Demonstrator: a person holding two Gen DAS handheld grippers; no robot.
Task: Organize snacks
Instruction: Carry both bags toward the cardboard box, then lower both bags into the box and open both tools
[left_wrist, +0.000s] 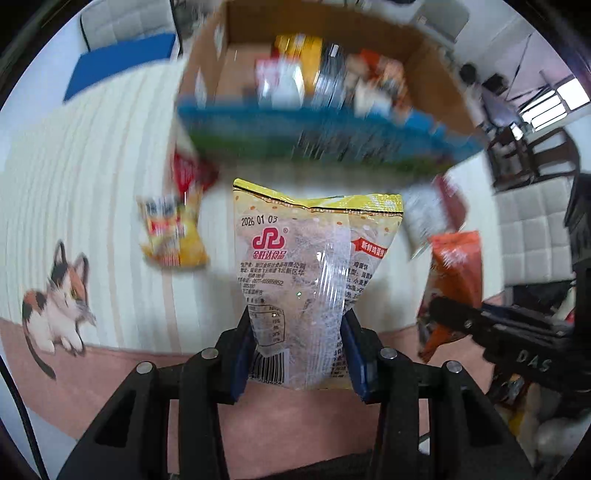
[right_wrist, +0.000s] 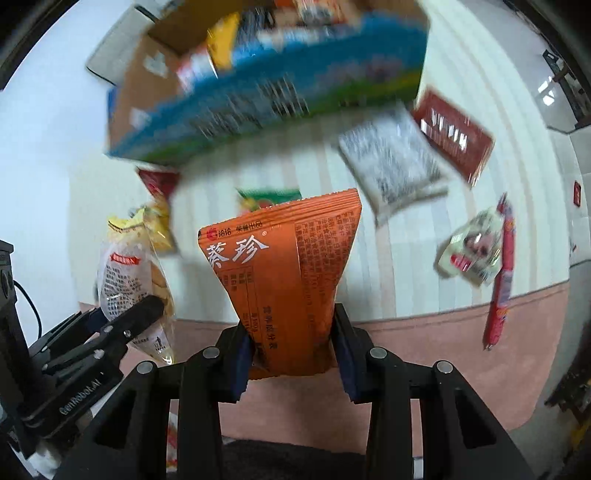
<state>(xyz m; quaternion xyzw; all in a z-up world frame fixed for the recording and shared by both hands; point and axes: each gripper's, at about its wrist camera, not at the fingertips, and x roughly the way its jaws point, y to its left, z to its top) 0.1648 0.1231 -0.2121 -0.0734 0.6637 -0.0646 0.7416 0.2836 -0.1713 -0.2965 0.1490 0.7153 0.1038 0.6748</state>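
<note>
My left gripper (left_wrist: 297, 332) is shut on a clear snack bag with a yellow top (left_wrist: 310, 266), held up above the mat; the bag also shows in the right wrist view (right_wrist: 129, 280). My right gripper (right_wrist: 291, 336) is shut on an orange snack packet (right_wrist: 284, 273), also seen at the right of the left wrist view (left_wrist: 454, 269). Ahead stands an open cardboard box (left_wrist: 436, 70) with a blue printed front (left_wrist: 314, 136), holding several snack packs; it also shows in the right wrist view (right_wrist: 258, 96). Both views are motion-blurred.
Loose snacks lie on the striped mat (right_wrist: 406, 258): a yellow packet (left_wrist: 170, 236), a white packet (right_wrist: 391, 162), a dark red packet (right_wrist: 454, 133), a green packet (right_wrist: 269, 197), a small pale pack (right_wrist: 469, 251) and a red sausage stick (right_wrist: 500, 277). A cat picture (left_wrist: 59, 299) is printed at the mat's left.
</note>
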